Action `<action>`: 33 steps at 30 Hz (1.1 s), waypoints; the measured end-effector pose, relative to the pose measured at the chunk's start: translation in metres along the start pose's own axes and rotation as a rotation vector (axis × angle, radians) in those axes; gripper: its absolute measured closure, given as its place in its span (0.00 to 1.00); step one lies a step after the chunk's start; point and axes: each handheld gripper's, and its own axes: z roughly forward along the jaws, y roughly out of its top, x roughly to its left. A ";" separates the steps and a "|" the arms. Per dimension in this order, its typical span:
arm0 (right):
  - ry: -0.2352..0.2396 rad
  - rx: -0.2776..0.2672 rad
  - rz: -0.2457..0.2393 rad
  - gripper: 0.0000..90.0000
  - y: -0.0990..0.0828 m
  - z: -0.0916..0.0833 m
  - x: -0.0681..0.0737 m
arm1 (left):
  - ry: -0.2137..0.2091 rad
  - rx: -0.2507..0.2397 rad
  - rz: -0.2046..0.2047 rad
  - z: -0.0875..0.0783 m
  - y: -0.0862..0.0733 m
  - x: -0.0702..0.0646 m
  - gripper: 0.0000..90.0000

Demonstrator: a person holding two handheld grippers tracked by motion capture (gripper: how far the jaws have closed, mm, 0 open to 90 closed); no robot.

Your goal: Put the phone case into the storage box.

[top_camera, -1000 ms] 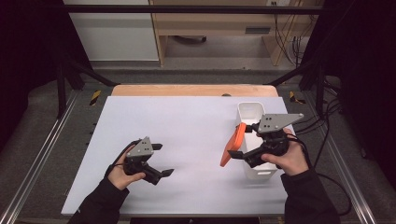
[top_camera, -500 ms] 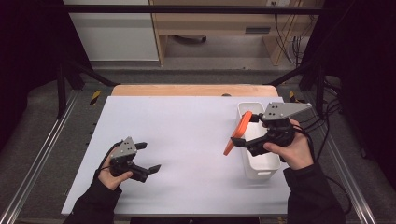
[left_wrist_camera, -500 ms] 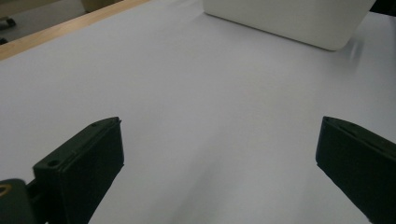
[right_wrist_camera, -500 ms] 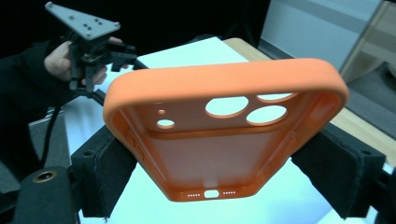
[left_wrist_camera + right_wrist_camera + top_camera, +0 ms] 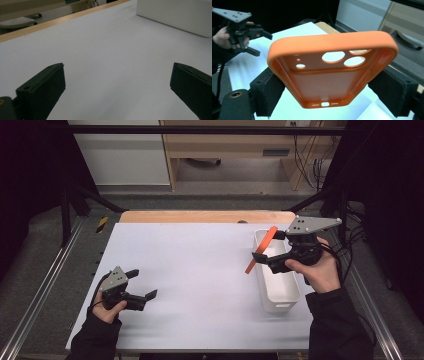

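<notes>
An orange phone case (image 5: 260,249) with camera holes hangs above the left wall of a white bin (image 5: 278,304) at the right of the table. My right gripper (image 5: 267,245) is shut on it, one black jaw on each long edge. The right gripper view looks into the case (image 5: 332,67) from its hollow inner side, held by the right gripper (image 5: 330,93). My left gripper (image 5: 143,283) rests low over the white table sheet at the front left, open, nothing between its jaws. In its own view the left gripper (image 5: 117,85) faces bare sheet, with the bin (image 5: 175,15) far off.
A white sheet (image 5: 200,270) covers the table, with a wooden edge (image 5: 205,216) at the back. Metal rails run down both sides. A pale cabinet and wooden furniture stand behind the table. The left gripper (image 5: 243,31) appears far off in the right gripper view.
My right gripper has lifted the orange case and carried it back, over the bin's left wall. My left gripper has drawn away to the left, still open.
</notes>
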 end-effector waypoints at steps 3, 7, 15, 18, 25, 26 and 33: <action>-0.023 0.004 0.008 0.18 0.002 -0.001 -0.003 | 0.023 -0.008 -0.011 -0.003 -0.003 0.004 0.00; -0.055 0.010 0.019 0.18 0.005 0.000 -0.007 | 0.057 -0.011 -0.019 -0.003 -0.007 0.007 0.00; -0.149 0.010 0.058 0.18 0.007 0.002 -0.017 | 0.075 -0.010 -0.037 0.000 -0.013 0.010 0.00; -0.172 0.008 0.062 0.18 0.008 0.002 -0.019 | 0.069 -0.002 -0.031 0.002 -0.014 0.009 0.00; -0.248 0.007 0.098 0.18 0.009 0.005 -0.030 | 0.064 0.012 -0.030 0.005 -0.016 0.009 0.00; -0.258 0.008 0.101 0.18 0.009 0.006 -0.032 | 0.062 0.015 -0.029 0.006 -0.016 0.009 0.00; -0.314 0.007 0.140 0.17 0.008 0.011 -0.042 | 0.060 0.017 -0.030 0.006 -0.017 0.009 0.00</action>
